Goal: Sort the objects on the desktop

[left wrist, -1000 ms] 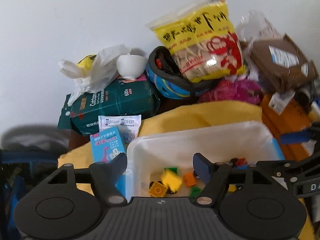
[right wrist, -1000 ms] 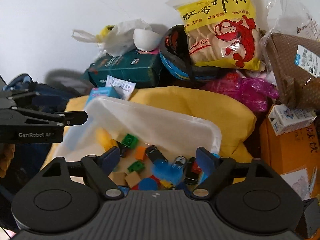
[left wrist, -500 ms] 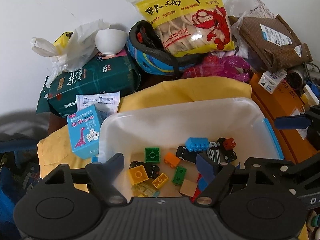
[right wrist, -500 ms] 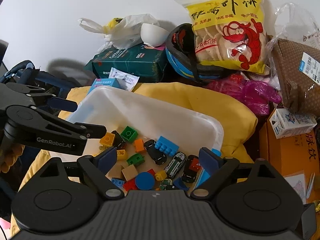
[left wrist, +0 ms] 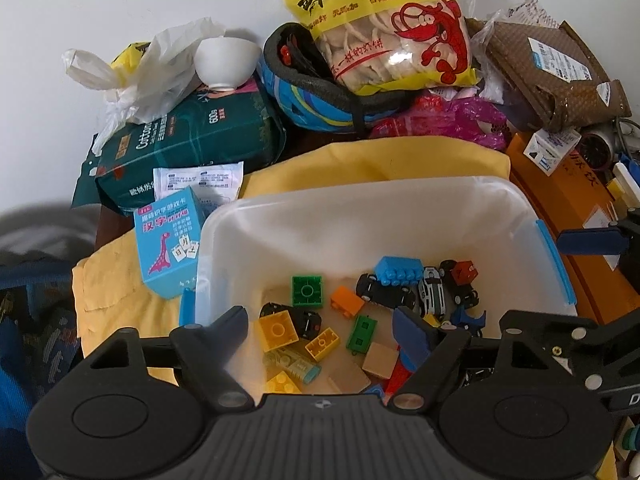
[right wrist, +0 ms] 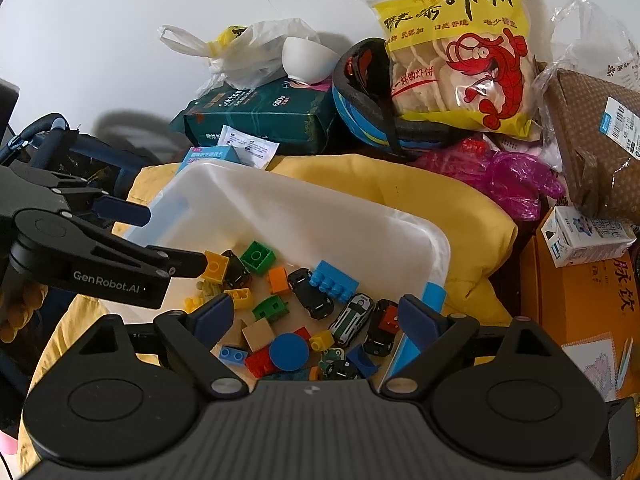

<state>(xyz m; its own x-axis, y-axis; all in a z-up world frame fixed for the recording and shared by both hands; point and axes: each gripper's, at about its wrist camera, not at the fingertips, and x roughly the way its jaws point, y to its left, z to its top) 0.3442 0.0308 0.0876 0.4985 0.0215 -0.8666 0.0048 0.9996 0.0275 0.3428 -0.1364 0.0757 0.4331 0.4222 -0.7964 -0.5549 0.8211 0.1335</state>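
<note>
While a plain white wall backs everything, the desk surface itself is mostly buried: a wrinkled yellow cloth (left wrist: pixel 384 160) covers it, and a translucent white plastic bin (left wrist: pixel 360 216) with blue side clips sits on that cloth.

Inside the bin: hard plastic studded bricks in yellow, green, orange and a larger blue brick (left wrist: pixel 398 271); several small glossy toy cars (right wrist: pixel 310 294); a flat blue disc (right wrist: pixel 289 351); plain wooden cubes.

Behind the bin: a dark green soft pack (left wrist: pixel 188 140) printed "Cotton" and "600g", a white ceramic bowl (left wrist: pixel 226 65) resting tilted on it beside a crumpled white plastic bag. Further right behind the bin, a blue helmet with black foam lining, a yellow crinkly snack bag (right wrist: pixel 456 52) with a red cartoon shrimp and Chinese writing, a pink plastic bag, and a brown dotted mailer with a shipping label. Left of the bin, a light blue card box (left wrist: pixel 168 242) showing a pink dinosaur. Right of the bin, an orange carton and a small milk-style carton.

Left gripper (left wrist: pixel 320 326) hangs over the bin's near-left part, jaws wide apart, nothing between them; its arm reads "GenRobot.AI" in the right wrist view. Right gripper (right wrist: pixel 314 314) hangs over the bin's near-right part, likewise spread wide and empty.
</note>
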